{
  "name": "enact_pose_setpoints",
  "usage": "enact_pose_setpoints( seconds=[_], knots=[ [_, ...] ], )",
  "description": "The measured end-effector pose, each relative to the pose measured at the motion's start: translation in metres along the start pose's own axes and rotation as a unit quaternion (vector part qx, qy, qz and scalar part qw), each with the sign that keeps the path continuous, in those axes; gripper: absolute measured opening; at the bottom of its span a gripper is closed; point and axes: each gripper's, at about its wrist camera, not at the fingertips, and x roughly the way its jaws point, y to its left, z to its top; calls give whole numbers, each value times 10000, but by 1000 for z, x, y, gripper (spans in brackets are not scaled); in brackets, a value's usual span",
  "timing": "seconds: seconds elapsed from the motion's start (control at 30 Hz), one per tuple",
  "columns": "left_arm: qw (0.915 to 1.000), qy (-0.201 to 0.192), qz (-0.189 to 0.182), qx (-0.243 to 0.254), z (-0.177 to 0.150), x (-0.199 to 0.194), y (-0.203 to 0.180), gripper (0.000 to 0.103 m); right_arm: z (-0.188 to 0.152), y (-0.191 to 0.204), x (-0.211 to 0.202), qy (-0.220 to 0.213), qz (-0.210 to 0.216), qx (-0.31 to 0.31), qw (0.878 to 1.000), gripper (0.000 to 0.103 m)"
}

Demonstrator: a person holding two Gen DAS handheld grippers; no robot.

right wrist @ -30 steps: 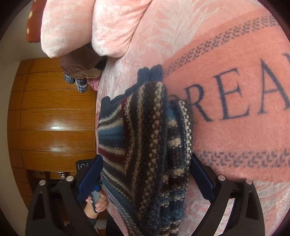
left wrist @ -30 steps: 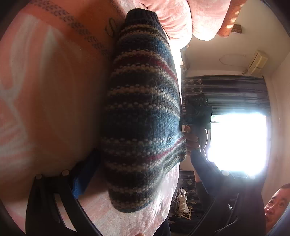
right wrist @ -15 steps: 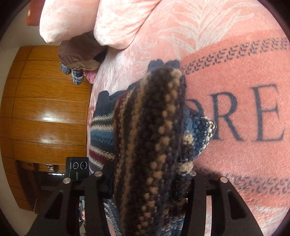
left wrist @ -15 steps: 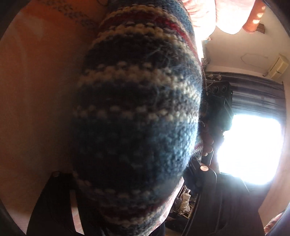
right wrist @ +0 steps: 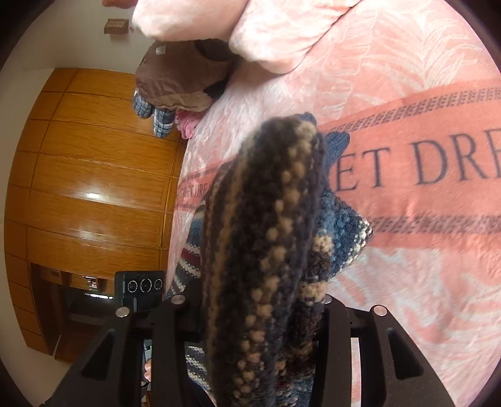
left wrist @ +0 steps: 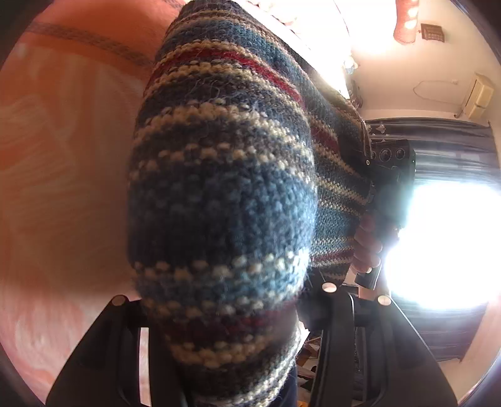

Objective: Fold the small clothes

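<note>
Blue, cream and dark-red striped wool fills the space in front of both cameras: a small knitted sweater (left wrist: 225, 200), held up off the bed between the two tools. The left gripper (left wrist: 225, 338) is clamped on one bunched edge of it; the knit bulges out straight ahead of its two black fingers (left wrist: 125, 338), which press in on either side of the fold. Beyond the sweater, to the right of this gripper, a hand (left wrist: 368, 247) grips the other black tool against a glaring bright window (left wrist: 444, 244) with a dark curtain (left wrist: 438, 141) above it.

The right gripper (right wrist: 250, 313) is likewise clenched on the sweater (right wrist: 263, 250), a thick ridge of fabric rising from between its fingers and running away ahead of it. More of the knit hangs off to the right of that ridge, with a blue corner (right wrist: 353, 238) sticking out over the bed. Under and ahead of this gripper lies a pink bedspread with a pale leaf pattern (right wrist: 407, 47), crossed by a salmon band with dark printed letters (right wrist: 422, 175). Farther ahead sit pale pink pillows (right wrist: 250, 28), and to the left of them a brown folded cloth (right wrist: 178, 78) with blue checked fabric (right wrist: 153, 115) poking out beneath. Left of the gripper stands a glossy orange wooden wardrobe (right wrist: 94, 175), and the other tool's black body (right wrist: 139, 288) shows just beside the gripper's left finger.
</note>
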Motion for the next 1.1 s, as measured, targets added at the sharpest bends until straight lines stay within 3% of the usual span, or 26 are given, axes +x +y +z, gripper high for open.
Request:
enact_pose_setpoints(
  seconds=[0.23,0.4,0.43,0.5,0.53,0.57,0.63,0.67,0.73,0.83,0.93,1.0,1.03,1.1],
  knots=[
    [9987,-271,52,-435,-112,-83,64,43,-78,41,104,782,300,-15,9965,41],
    [9965,-422,17,-718,-157,-85,125,49,-115,26,160,1118,224,99,9934,46],
    [9960,-493,18,-742,-158,-82,134,57,-117,19,165,1113,193,179,9934,54],
    [9948,-594,5,-832,-161,-75,138,67,-117,14,163,1104,243,244,9933,57],
    [9944,-621,54,-849,-161,-78,135,69,-117,16,156,1088,85,243,9937,66],
    [9944,-652,198,-810,-161,-81,128,69,-116,21,145,1017,-109,240,9945,79],
    [9892,-927,865,-731,-171,-108,115,80,-117,29,107,656,-269,87,9974,84],
    [9833,-1223,1171,-661,-179,-126,107,81,-119,34,89,475,-410,-52,9980,83],
    [9756,-1757,1273,-339,-198,-155,87,82,-128,42,63,236,-502,-262,9981,74],
    [9756,-2076,658,287,-210,-168,55,81,-135,52,53,88,-440,-385,9983,63],
    [9743,-2027,113,977,-223,-150,25,78,-136,54,69,117,-736,-497,9960,57],
    [9806,-1734,-290,863,-217,-127,27,75,-138,56,85,218,-933,-611,9935,31],
    [9836,-1637,-318,688,-215,-121,39,72,-141,59,84,182,-1013,-704,9922,21],
    [9873,-1499,-385,360,-209,-105,63,72,-143,69,78,-4,-941,-863,9918,17]
  ],
)
